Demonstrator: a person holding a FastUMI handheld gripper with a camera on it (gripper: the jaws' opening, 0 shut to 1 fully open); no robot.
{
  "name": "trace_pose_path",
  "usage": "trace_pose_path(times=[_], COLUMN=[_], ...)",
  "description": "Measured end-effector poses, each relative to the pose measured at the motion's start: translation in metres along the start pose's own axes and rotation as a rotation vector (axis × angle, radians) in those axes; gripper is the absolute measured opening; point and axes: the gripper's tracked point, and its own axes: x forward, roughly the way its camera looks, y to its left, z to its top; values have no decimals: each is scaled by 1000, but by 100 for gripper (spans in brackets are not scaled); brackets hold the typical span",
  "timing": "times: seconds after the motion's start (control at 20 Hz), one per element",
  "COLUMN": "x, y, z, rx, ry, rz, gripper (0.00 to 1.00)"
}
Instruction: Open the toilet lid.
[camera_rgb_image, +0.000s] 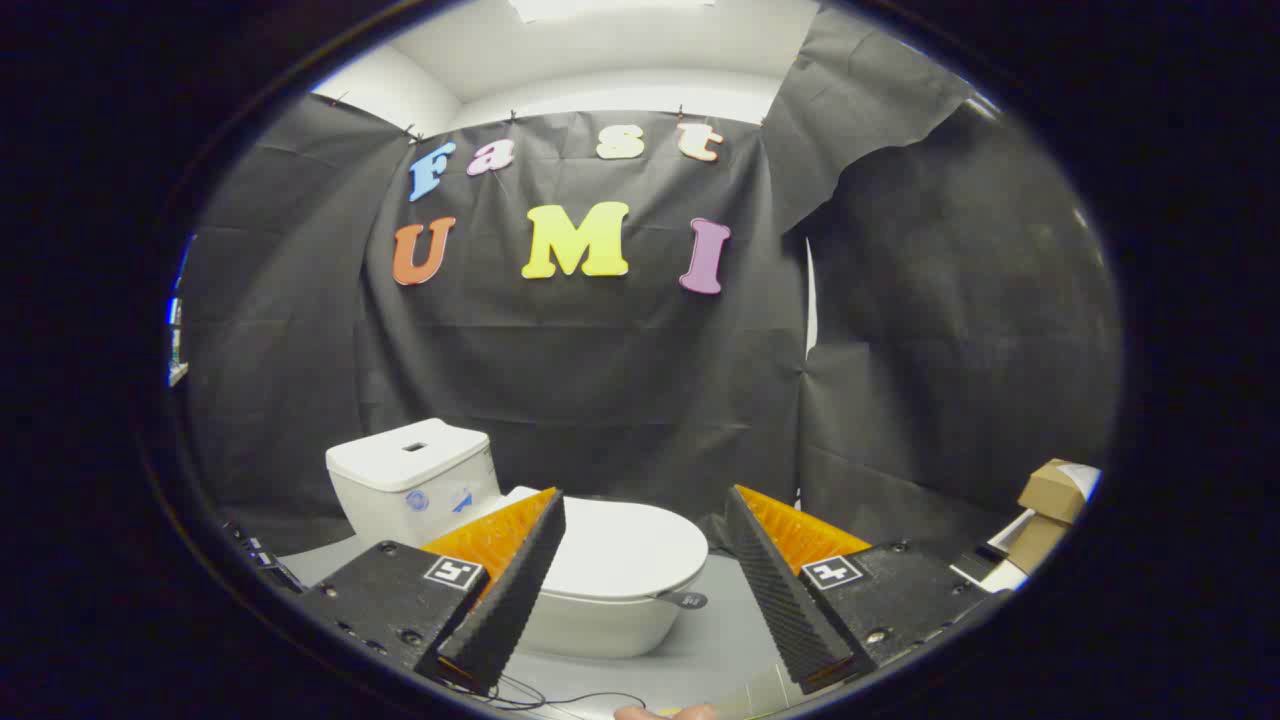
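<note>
The gripper (640, 510) stands wide open, its ribbed black fingers (520, 580) holding nothing. Beyond and between them sits the small white toilet (600, 620), its smooth white lid (625, 550) down flat on the bowl; the left finger hides the lid's near-left part. A tan cardboard box (1050, 500) is cut off beyond the right finger.

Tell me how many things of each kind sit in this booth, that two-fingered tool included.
Toilet, lid down: 1
Cardboard boxes: 2, stacked beyond the right finger
Hand-held gripper, fingers open with the lid beyond them: 1
Total: 4
</note>
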Motion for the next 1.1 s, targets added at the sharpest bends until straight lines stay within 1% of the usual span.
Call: trace_pose_path(times=[0.45, 0.7, 0.85, 1.0, 1.1], x=[-14, -23, -23, -15, -9], y=[6, 2, 3, -3, -11], z=[17, 23, 27, 28, 15], rx=[57, 53, 73, 93, 103], ry=[-14, -24, -26, -9, 43], rz=[0, -21, -15, -22, -42], gripper=[100, 100, 100, 100, 100])
